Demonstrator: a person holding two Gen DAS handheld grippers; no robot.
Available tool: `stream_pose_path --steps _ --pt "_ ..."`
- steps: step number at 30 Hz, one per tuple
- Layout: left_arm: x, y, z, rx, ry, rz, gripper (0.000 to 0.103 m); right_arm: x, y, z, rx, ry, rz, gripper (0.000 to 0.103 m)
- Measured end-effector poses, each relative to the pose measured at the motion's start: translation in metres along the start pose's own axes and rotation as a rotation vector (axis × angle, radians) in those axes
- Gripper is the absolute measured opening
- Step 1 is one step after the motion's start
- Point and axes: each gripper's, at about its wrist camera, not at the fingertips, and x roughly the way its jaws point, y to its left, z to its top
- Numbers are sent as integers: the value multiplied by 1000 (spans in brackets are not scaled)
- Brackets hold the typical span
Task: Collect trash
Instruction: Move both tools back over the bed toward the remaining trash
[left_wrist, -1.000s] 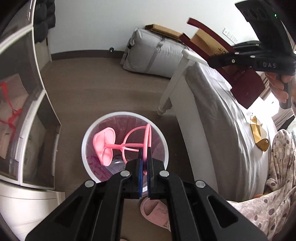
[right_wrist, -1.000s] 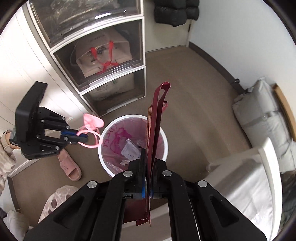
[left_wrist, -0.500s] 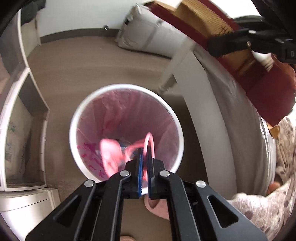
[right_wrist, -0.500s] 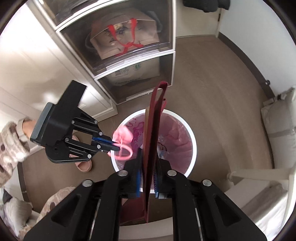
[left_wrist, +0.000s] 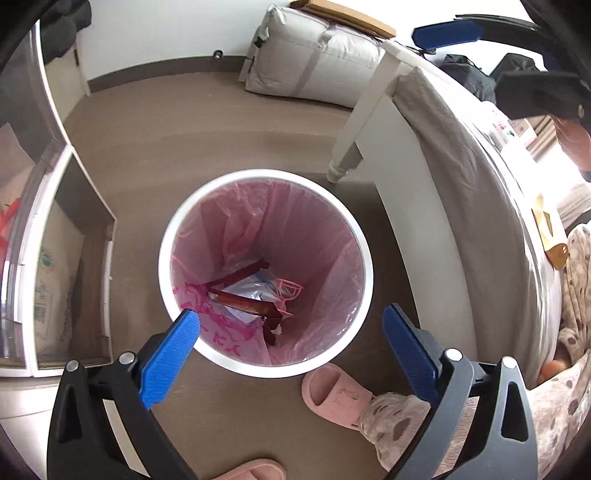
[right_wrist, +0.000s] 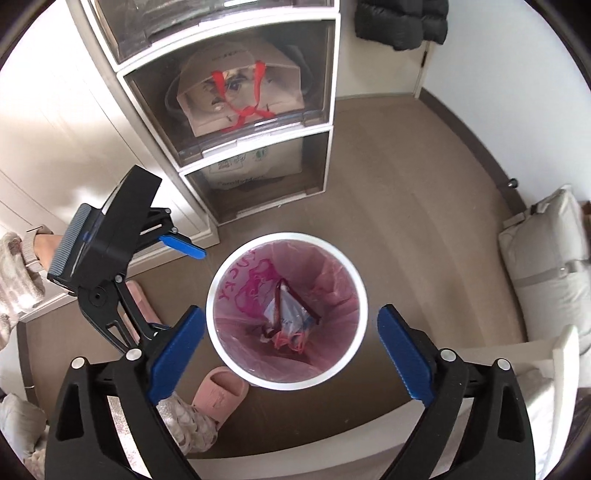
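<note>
— Bedroom floor (left_wrist: 177, 122) of brown wood-look boards spreads below both claws. What stands to the sides?

— Ahead of the right gripper (right_wrist: 290, 338) rises a white drawer tower with clear fronts (right_wrist: 236, 110); to the right of the left gripper (left_wrist: 291, 336) runs a white-framed bed under a grey cover (left_wrist: 454, 184).

— And the bin?

— The round white waste bin lined with a pink plastic bag (left_wrist: 364, 273) sits straight below both claws, framed between each pair of blue pads.

— Are the claws holding anything?

— No. Both sets of jaws are opening, spread wide, with nothing between them but the view down into the bin. The left gripper (right_wrist: 184, 247) also shows in the right view, left of the bin, fingers parted.

— Where is the trash?

— At the bottom of the liner: a dark red paper bag (left_wrist: 243, 302) lies crumpled beside a pink plastic hanger-like piece (left_wrist: 288, 290), over white wrappers (right_wrist: 291, 314).

— Anything nearer?

— A pink slipper (left_wrist: 336, 391) on the person's foot, just beside the bin, under the left claw.
</note>
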Motion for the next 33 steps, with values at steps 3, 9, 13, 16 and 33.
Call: stream_pose_path --steps 3,9,13,16,33 --pt "-14 -7 4 12 -32 98 98 -13 2 -1 -16 -24 -47 96" --pt "-55 -23 9 -8 -90 163 98 -39 4 -8 -20 -50 -84 96" --pt "-82 -40 15 14 -111 217 98 -61 7 -16 -18 -79 -101 96" --pt "-106 -58 18 36 -147 242 98 -80 7 -24 -8 -107 -107 96" --pt "-144 -207 58 177 -255 207 98 -199 -49 -160 141 -169 -283 96"
